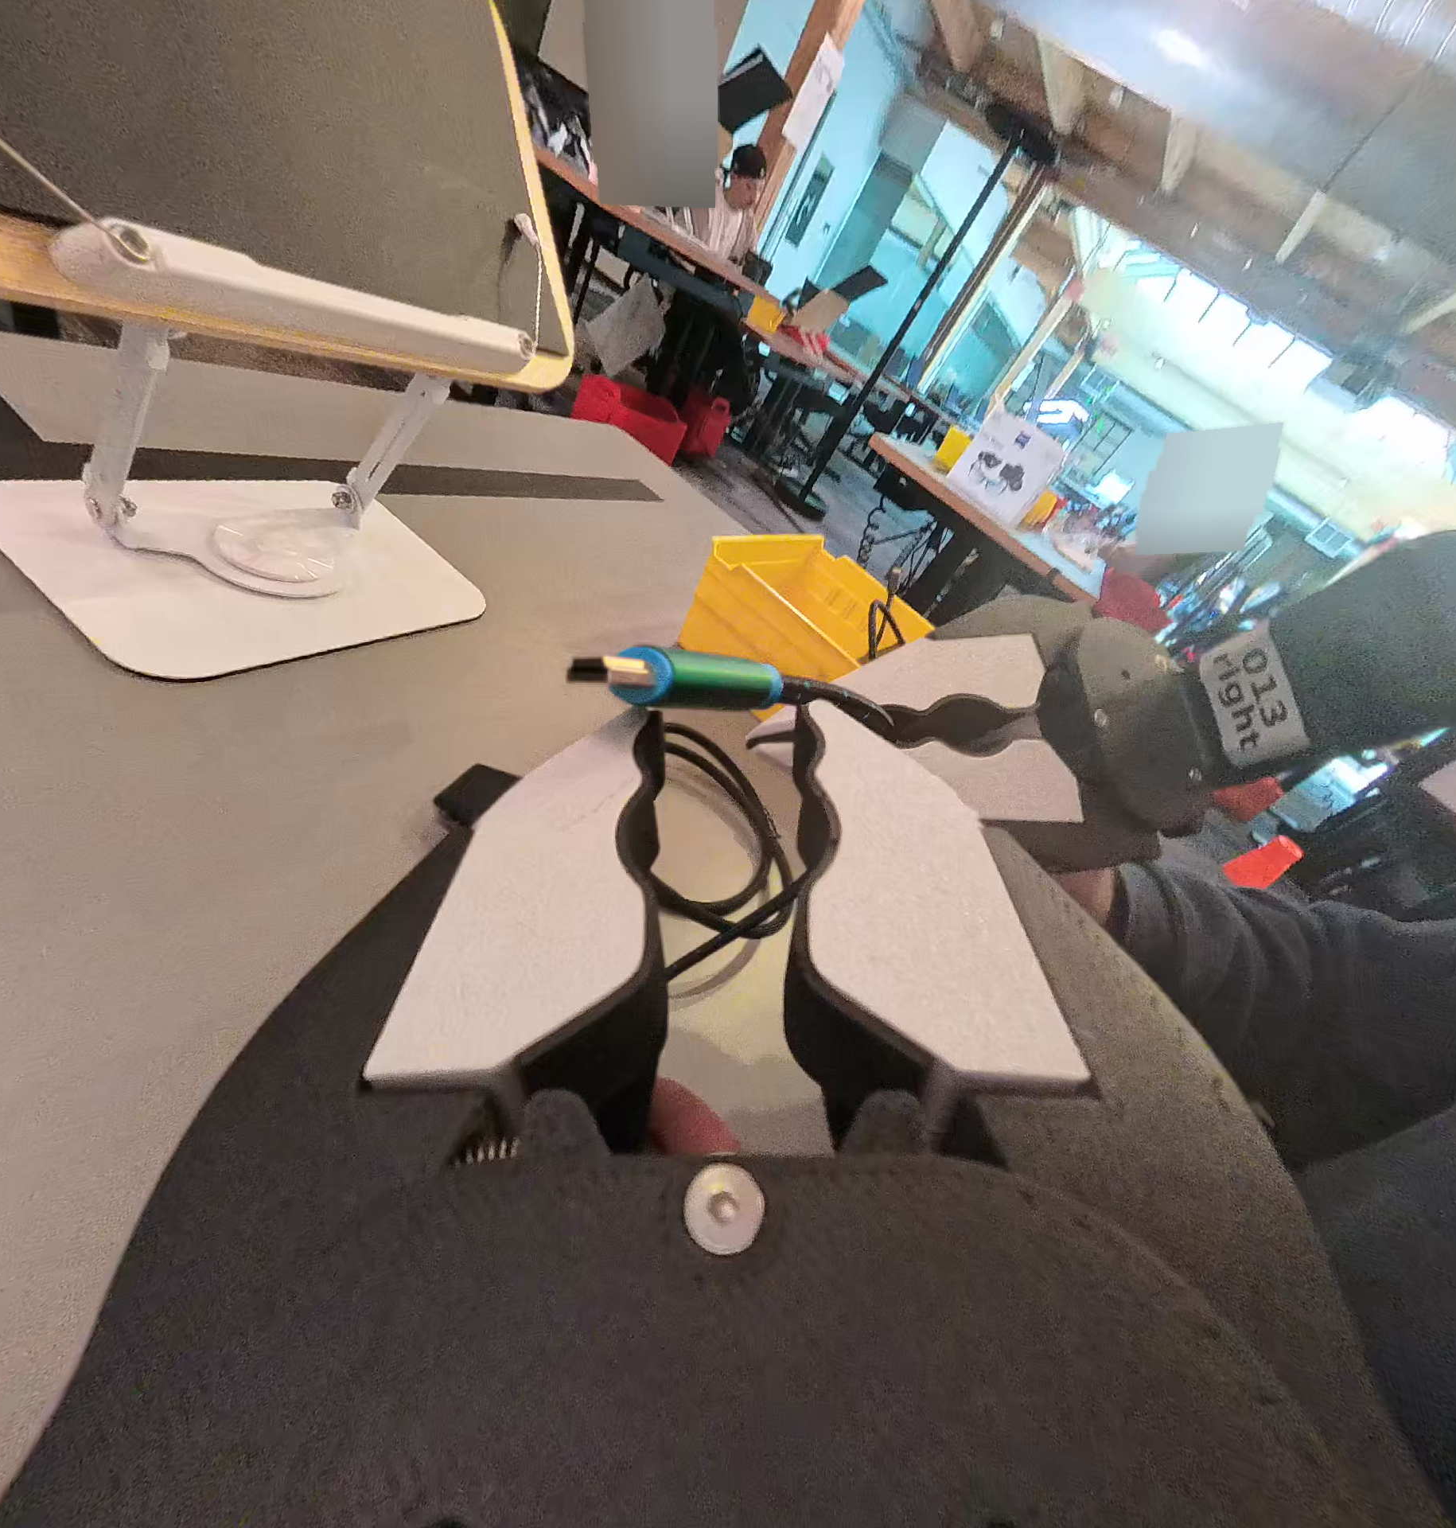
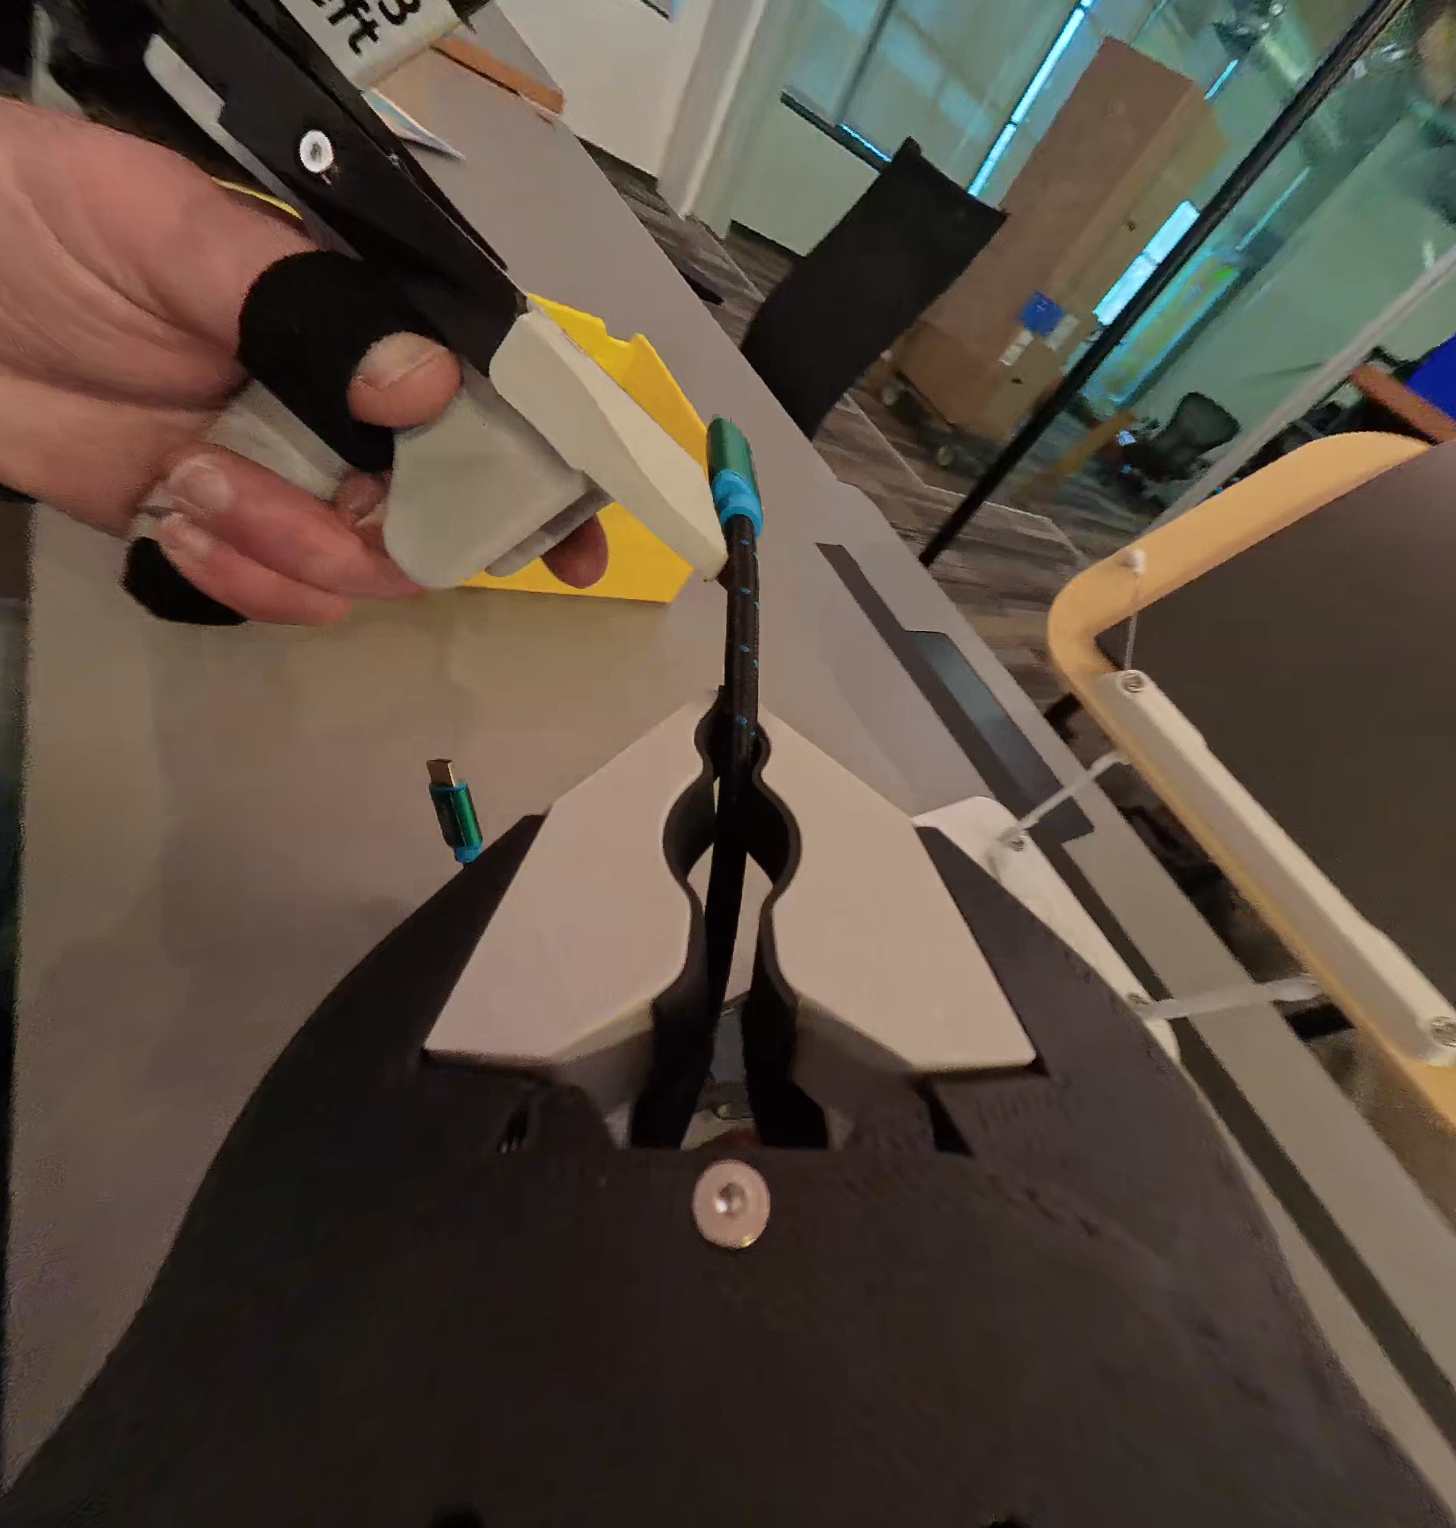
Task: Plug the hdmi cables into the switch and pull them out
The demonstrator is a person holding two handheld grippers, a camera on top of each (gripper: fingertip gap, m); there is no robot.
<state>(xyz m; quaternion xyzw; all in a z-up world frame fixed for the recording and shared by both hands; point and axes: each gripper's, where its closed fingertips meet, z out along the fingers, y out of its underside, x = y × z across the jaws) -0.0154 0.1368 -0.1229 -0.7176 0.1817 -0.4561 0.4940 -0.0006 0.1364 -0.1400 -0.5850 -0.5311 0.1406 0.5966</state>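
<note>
An HDMI cable's green plug with a blue collar [image 1: 692, 678] hangs in the air, metal tip pointing left. My right gripper [image 1: 890, 721] is shut on its black braided cable [image 2: 735, 661] just behind the plug [image 2: 731, 471]. My left gripper [image 1: 725, 728] is open and empty, its fingertips just under the plug. It also shows in the right wrist view [image 2: 712, 562], beside the cable. A second green and blue plug [image 2: 453, 812] lies on the grey table [image 1: 212, 827]. Coiled black cable [image 1: 733, 876] lies between my left fingers. A small black box [image 1: 472, 792] is partly hidden behind the left finger.
A white stand [image 1: 212, 579] carrying a wood-edged grey board [image 2: 1254, 860] is on the table at the back. A yellow bin [image 1: 791, 612] sits near the table's far edge. Other tables, red bins and people are beyond. My two grippers' fingertips are within a few centimetres of each other.
</note>
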